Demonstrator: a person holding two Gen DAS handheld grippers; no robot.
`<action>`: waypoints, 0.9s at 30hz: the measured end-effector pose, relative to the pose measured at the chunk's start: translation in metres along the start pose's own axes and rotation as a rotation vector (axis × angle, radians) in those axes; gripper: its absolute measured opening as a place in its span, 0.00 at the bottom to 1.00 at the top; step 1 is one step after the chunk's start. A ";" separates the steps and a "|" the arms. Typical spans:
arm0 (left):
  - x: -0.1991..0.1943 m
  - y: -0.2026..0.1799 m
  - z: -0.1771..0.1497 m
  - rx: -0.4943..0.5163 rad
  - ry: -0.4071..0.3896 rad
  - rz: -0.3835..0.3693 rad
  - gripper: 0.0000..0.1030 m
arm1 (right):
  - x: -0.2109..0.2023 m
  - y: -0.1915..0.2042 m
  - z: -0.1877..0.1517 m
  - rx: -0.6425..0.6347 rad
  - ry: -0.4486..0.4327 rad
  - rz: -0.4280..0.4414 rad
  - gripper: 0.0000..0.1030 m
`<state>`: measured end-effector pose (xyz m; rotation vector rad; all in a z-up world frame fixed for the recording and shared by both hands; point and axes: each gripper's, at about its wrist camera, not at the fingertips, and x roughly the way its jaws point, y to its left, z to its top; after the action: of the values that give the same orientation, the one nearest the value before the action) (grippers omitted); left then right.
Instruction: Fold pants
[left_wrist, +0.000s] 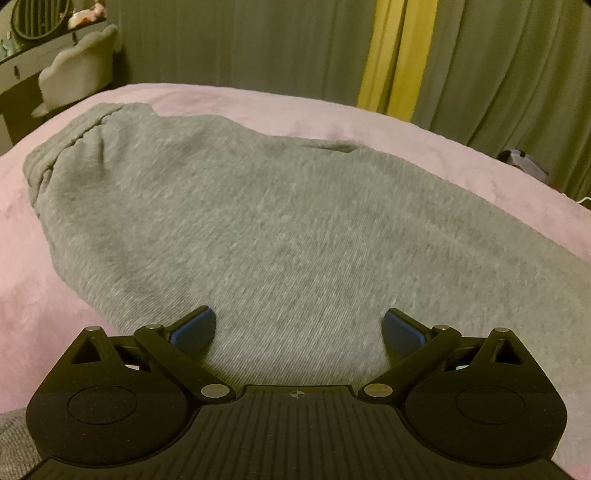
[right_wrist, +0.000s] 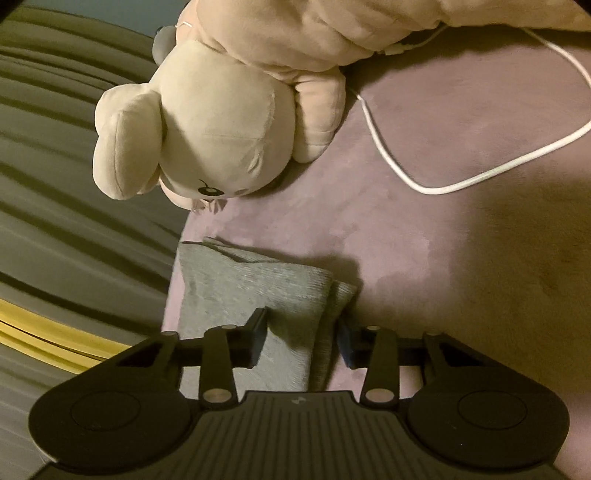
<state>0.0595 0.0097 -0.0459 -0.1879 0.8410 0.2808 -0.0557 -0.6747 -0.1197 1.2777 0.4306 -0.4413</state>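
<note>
Grey sweatpants (left_wrist: 258, 221) lie spread on a pink bed cover (left_wrist: 332, 114), with the ribbed waistband (left_wrist: 55, 155) at the far left. My left gripper (left_wrist: 299, 328) is open wide, just above the grey fabric, holding nothing. In the right wrist view the pant-leg ends (right_wrist: 258, 284) lie stacked near the bed's edge. My right gripper (right_wrist: 301, 338) is open, its two fingers on either side of the leg ends and not closed on them.
A cream plush toy (right_wrist: 207, 122) lies beyond the leg ends, with a white cable (right_wrist: 461, 181) looping on the cover (right_wrist: 443, 258). Green curtains (left_wrist: 480, 74) hang behind the bed. A dresser and chair (left_wrist: 77, 70) stand at far left.
</note>
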 end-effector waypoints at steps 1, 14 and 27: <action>0.001 -0.001 0.000 0.002 0.000 0.003 0.99 | 0.001 0.000 0.001 0.005 0.000 0.014 0.48; 0.002 -0.001 0.001 -0.009 -0.004 0.004 1.00 | 0.019 0.033 0.001 -0.191 0.020 -0.096 0.16; -0.009 0.015 0.003 -0.121 -0.051 -0.028 1.00 | -0.036 0.225 -0.118 -0.956 -0.011 0.172 0.11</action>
<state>0.0507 0.0232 -0.0378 -0.3043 0.7705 0.3094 0.0278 -0.5062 0.0548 0.3760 0.4363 -0.0582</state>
